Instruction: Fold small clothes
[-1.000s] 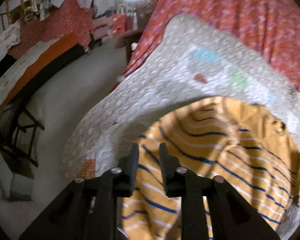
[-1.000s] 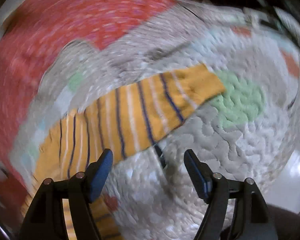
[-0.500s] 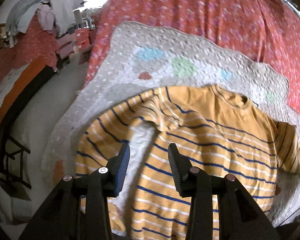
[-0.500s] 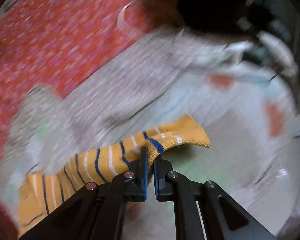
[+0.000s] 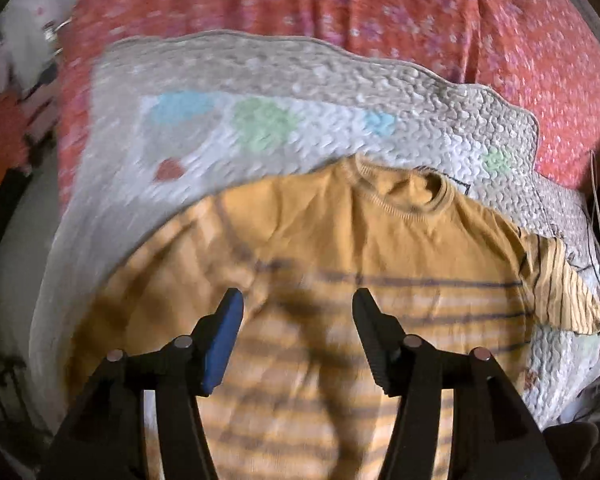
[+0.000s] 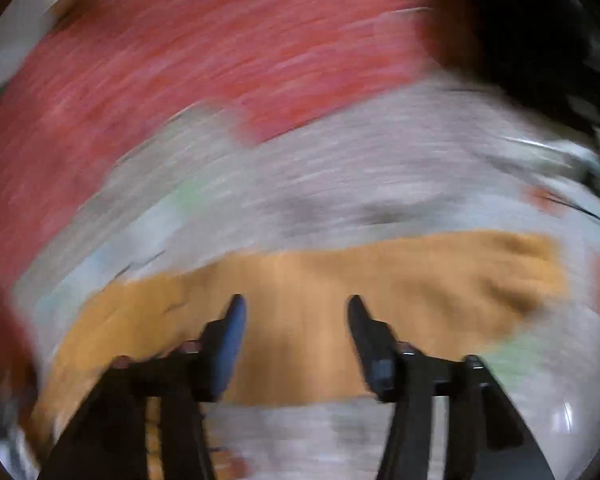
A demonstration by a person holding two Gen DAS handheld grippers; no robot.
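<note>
Below, in the left view, the left tool (image 5: pixel 296 304) hung over the shirt (image 5: pixel 340 240) spread on a quilt (image 5: pixel 260 80), jaws opening, nothing between them. In the blurred right view, the right tool (image 6: pixel 294 312) was opening over the sleeve (image 6: pixel 380 280), gripping nothing.

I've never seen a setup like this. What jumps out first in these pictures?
A mustard-yellow striped shirt lies spread, neck opening away from the camera, on a pale quilted mat over a red flowered bedcover. Both the left gripper and the right gripper are opening above it, nothing between their jaws.
</note>
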